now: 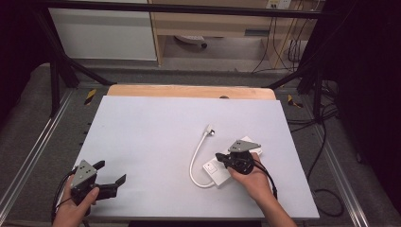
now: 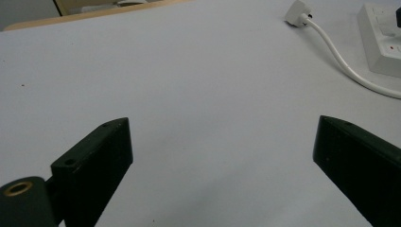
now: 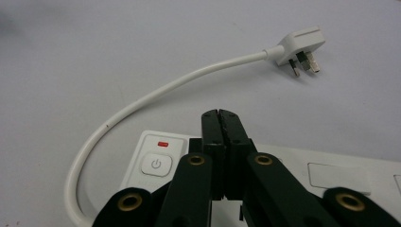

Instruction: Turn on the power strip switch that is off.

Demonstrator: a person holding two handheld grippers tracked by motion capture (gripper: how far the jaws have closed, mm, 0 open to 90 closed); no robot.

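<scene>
Lying on the right half of the worktop (image 1: 156, 132) in the high view is a white power strip (image 1: 222, 168), its cord (image 1: 194, 163) curving to a plug (image 1: 209, 129); the right tongs (image 1: 226, 160) hover over it. In the left gripper view, the left tongs (image 2: 222, 156) are spread wide, holding nothing. In the right gripper view, the right tongs (image 3: 221, 118) are pressed together, empty, beside the power button (image 3: 156, 164).

A white power strip (image 1: 227, 163) lies on the grey table (image 1: 151, 137), right of centre; its white plug (image 1: 209, 129) lies farther back.
</scene>
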